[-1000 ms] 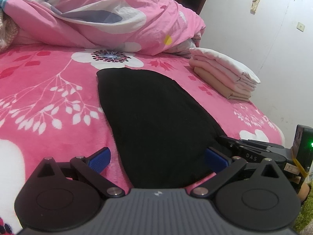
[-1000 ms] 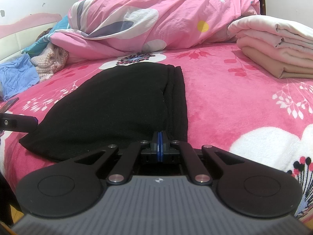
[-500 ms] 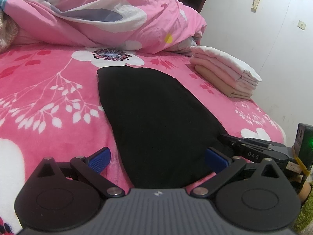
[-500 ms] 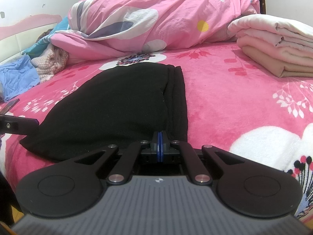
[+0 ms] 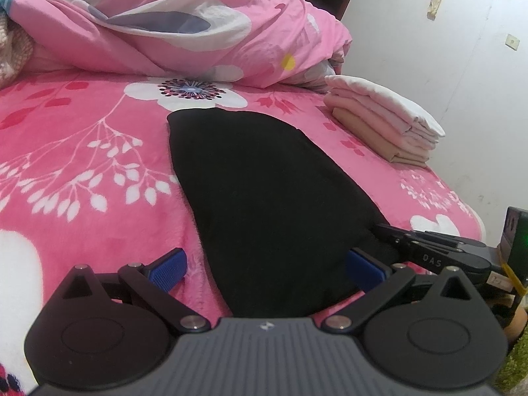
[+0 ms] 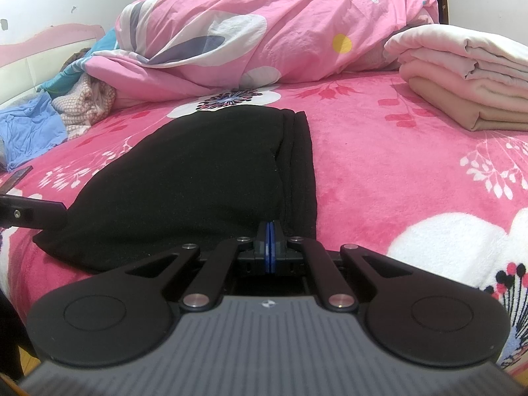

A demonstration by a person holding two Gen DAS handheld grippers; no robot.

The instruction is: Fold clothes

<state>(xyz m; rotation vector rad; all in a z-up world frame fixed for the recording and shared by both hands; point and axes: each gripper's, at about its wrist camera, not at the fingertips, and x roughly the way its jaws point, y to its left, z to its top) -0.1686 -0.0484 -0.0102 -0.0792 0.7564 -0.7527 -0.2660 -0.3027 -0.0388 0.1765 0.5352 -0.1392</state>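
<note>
A black garment (image 5: 264,198) lies flat and folded lengthwise on the pink flowered bed; it also shows in the right wrist view (image 6: 204,178). My left gripper (image 5: 264,269) is open, its blue pads either side of the garment's near end. My right gripper (image 6: 270,231) is shut at the garment's near right edge; whether cloth is pinched between the pads is hidden. The right gripper shows in the left wrist view (image 5: 429,247) at the garment's right corner. A finger of the left gripper (image 6: 29,213) shows at the left edge of the right wrist view.
A stack of folded pink and beige clothes (image 5: 382,122) sits at the bed's far right, also in the right wrist view (image 6: 468,76). A bunched pink duvet (image 5: 184,26) fills the far side. Blue and knitted clothes (image 6: 49,115) lie at the far left. A white wall (image 5: 462,66) stands right.
The left wrist view has shifted slightly, so the folded stack sits a little lower and further right. The garment and both grippers' states are unchanged.
</note>
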